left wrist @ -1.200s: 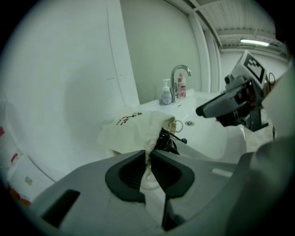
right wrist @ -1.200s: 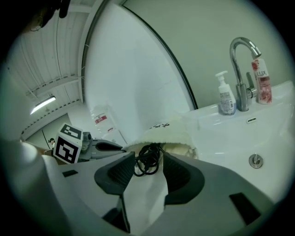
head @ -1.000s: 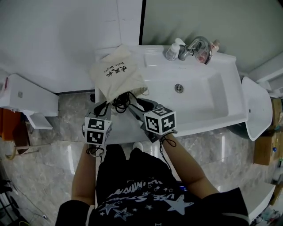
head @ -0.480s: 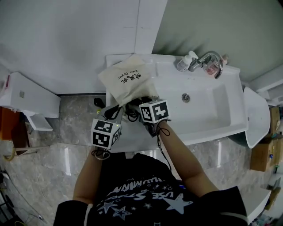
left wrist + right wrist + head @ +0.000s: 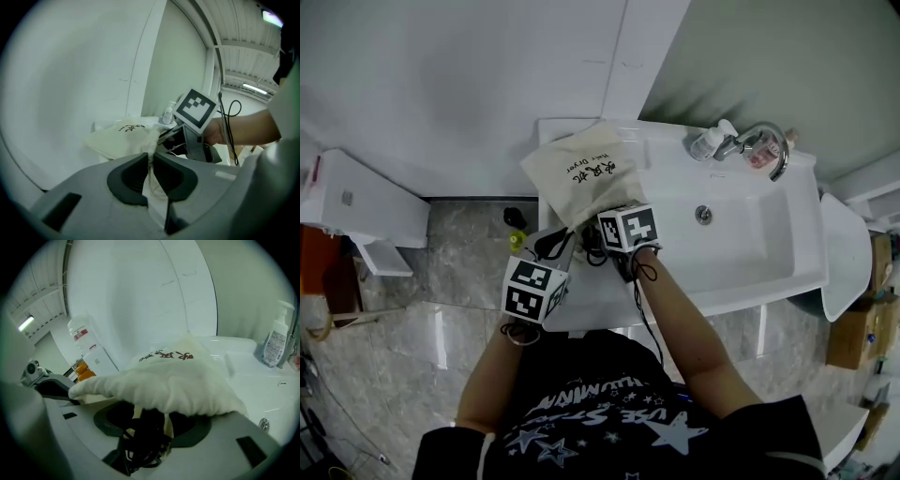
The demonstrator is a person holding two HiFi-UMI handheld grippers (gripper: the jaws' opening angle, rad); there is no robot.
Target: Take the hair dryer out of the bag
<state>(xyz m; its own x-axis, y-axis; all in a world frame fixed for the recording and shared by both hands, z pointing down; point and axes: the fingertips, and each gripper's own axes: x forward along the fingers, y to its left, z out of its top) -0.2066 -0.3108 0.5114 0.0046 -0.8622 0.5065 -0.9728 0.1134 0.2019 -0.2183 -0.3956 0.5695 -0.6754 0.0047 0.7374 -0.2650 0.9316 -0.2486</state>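
A: Where's the hair dryer?

B: I can't make out its body. What shows is a black tangle of cord (image 5: 143, 441) spilling from the mouth of the bag (image 5: 581, 173). The rest is under the cloth.

A: And the bag?

B: It is cream cloth with dark print on top. It lies on the white counter (image 5: 551, 128) just left of the sink (image 5: 750, 246), and its mouth faces the person.

A: What are the tongs doing?

B: The left gripper (image 5: 151, 161) has its jaws nearly together, pinching a fold of the bag's cloth at the mouth edge. In the head view the left gripper (image 5: 553, 248) sits at the bag's near left corner.

A: The right one?

B: The right gripper (image 5: 152, 420) has just been opening its jaws, and they stand wide. The cord and the puckered bag mouth lie between them, but the pads do not press on either. From above, the right gripper (image 5: 598, 242) is just beside the left one, at the same opening.

A: Anything around?

B: A chrome tap (image 5: 766, 142) stands at the far end of the sink with a pump bottle (image 5: 710, 143) beside it. There is a grey marbled floor (image 5: 441, 281) below.
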